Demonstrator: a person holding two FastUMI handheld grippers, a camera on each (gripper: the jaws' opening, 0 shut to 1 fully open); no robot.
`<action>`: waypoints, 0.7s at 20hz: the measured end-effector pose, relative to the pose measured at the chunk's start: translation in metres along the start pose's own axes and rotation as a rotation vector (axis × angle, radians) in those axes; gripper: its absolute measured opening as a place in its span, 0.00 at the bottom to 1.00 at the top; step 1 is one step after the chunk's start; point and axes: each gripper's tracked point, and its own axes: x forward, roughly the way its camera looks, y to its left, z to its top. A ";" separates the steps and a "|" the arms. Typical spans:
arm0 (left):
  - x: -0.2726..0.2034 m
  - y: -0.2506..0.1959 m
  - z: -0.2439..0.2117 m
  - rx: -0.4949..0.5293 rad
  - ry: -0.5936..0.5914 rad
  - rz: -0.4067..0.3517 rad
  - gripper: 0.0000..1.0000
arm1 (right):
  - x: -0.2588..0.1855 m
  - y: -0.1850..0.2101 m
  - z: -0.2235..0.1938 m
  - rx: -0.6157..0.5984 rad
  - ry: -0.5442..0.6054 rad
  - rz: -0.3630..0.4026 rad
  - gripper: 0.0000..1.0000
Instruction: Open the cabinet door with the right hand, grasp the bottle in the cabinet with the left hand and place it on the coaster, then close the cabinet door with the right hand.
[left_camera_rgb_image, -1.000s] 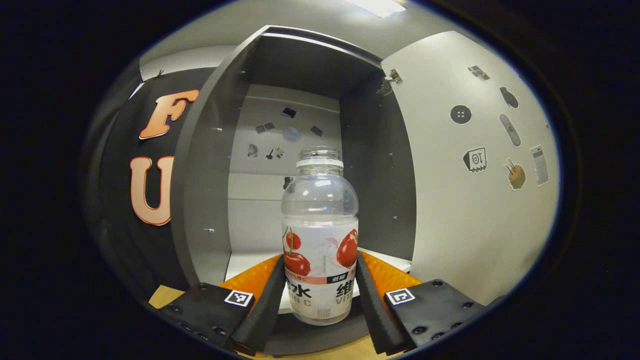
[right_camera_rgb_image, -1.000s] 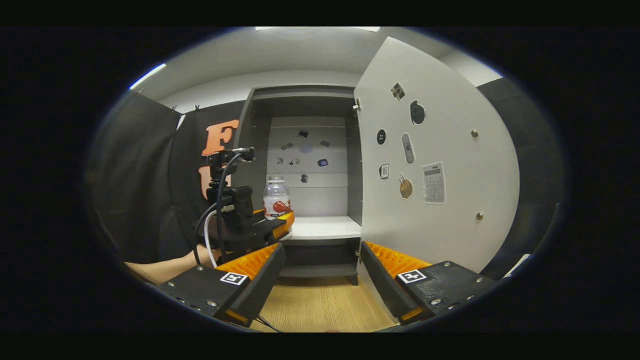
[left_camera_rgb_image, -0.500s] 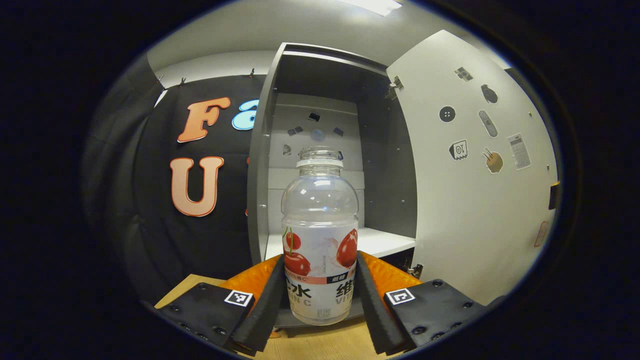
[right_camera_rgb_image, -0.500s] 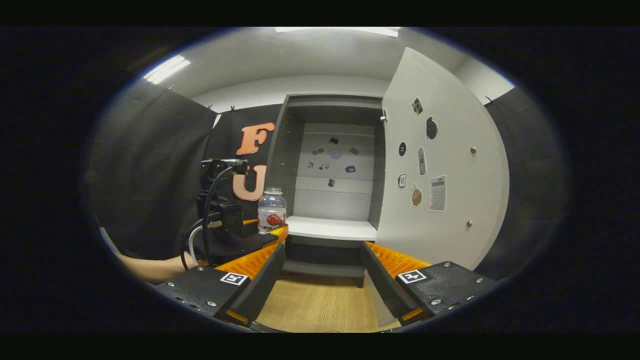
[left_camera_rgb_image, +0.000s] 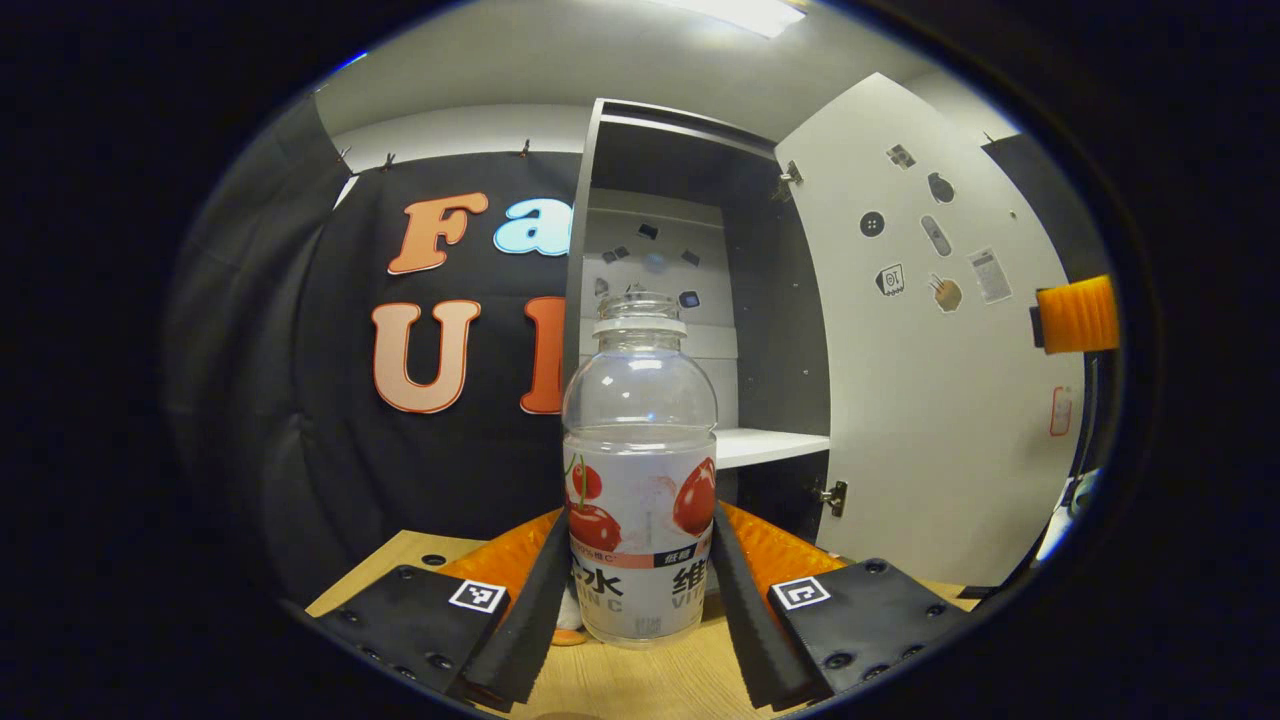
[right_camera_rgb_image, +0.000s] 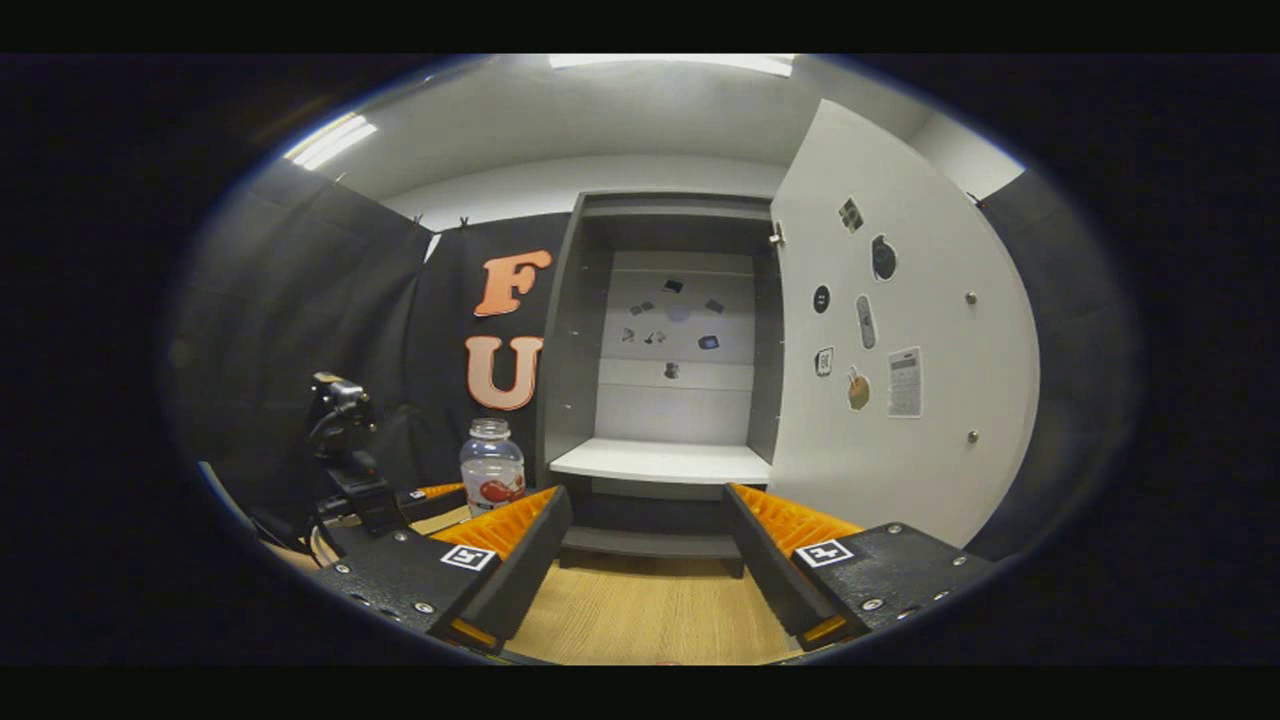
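A clear bottle (left_camera_rgb_image: 640, 470) with a red fruit label stands upright between the fingers of my left gripper (left_camera_rgb_image: 640, 590), which is shut on its lower half. It is held low over the wooden table (left_camera_rgb_image: 640, 680), left of the cabinet; I cannot tell whether its base touches. A small orange piece (left_camera_rgb_image: 568, 634) peeks out by the base. In the right gripper view the bottle (right_camera_rgb_image: 491, 478) and left gripper (right_camera_rgb_image: 425, 492) sit at the left. My right gripper (right_camera_rgb_image: 645, 540) is open with nothing between its fingers, facing the open cabinet (right_camera_rgb_image: 665, 340). Its door (right_camera_rgb_image: 900, 400) swings out to the right.
The cabinet's white shelf (right_camera_rgb_image: 665, 460) is bare. The door (left_camera_rgb_image: 930, 400) carries several stickers and two knob screws. Black cloth wall (left_camera_rgb_image: 330, 450) stands left of the cabinet. The wooden table (right_camera_rgb_image: 650, 620) stretches before the cabinet. The right gripper's orange part (left_camera_rgb_image: 1075, 315) shows at the far right.
My left gripper has carried the bottle out of the cabinet, leftward and down toward the table. The right gripper has backed off a little and stays open.
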 end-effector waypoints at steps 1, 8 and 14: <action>-0.005 0.003 -0.007 0.001 0.004 -0.004 0.81 | 0.004 0.004 -0.002 0.008 0.002 -0.003 0.93; -0.033 0.020 -0.061 0.029 0.012 -0.022 0.82 | 0.026 0.019 -0.016 0.014 0.036 -0.048 0.93; -0.059 0.042 -0.130 0.013 0.100 -0.007 0.82 | 0.038 0.024 -0.032 0.004 0.063 -0.074 0.93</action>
